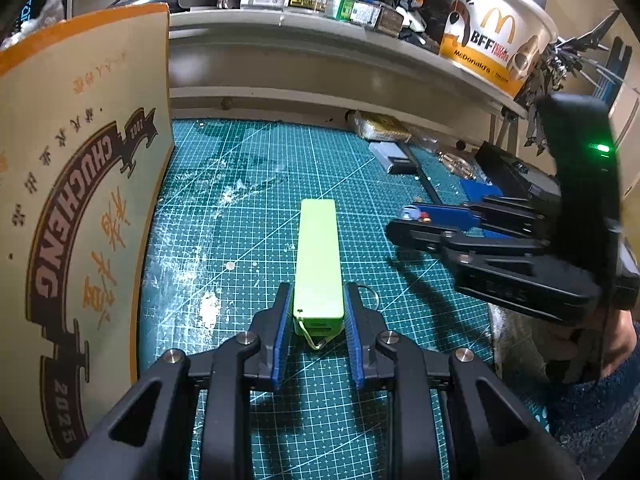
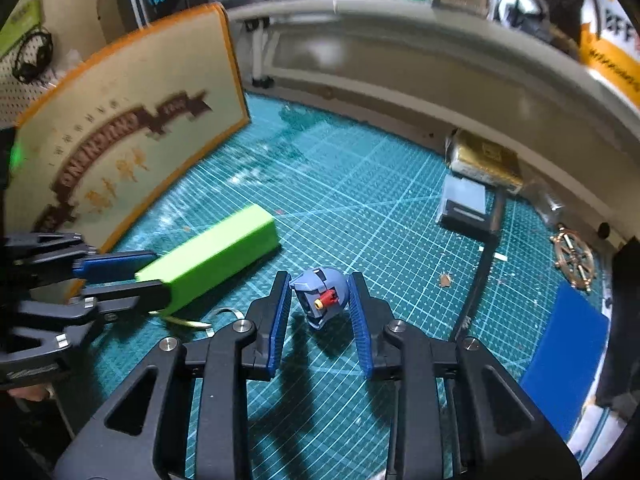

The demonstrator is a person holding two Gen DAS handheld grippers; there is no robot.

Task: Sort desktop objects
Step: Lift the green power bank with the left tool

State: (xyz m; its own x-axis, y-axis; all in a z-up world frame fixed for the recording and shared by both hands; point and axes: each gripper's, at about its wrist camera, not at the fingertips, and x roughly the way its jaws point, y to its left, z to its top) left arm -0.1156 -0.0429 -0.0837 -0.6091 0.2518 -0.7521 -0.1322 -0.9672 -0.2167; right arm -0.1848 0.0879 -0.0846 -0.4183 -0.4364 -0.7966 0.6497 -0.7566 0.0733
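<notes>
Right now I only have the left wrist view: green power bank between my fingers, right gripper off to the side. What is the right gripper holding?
Observer: The right gripper brackets a small blue-grey model head with a red and yellow part on its front.
Operator: Is it clamped?
Observer: Both blue pads appear to touch its sides; it looks gripped.
Operator: Does my left gripper have the power bank off the mat?
Observer: From the right wrist, the left gripper pinches the near end of the green power bank, which casts a shadow on the cutting mat, so it seems lifted.
</notes>
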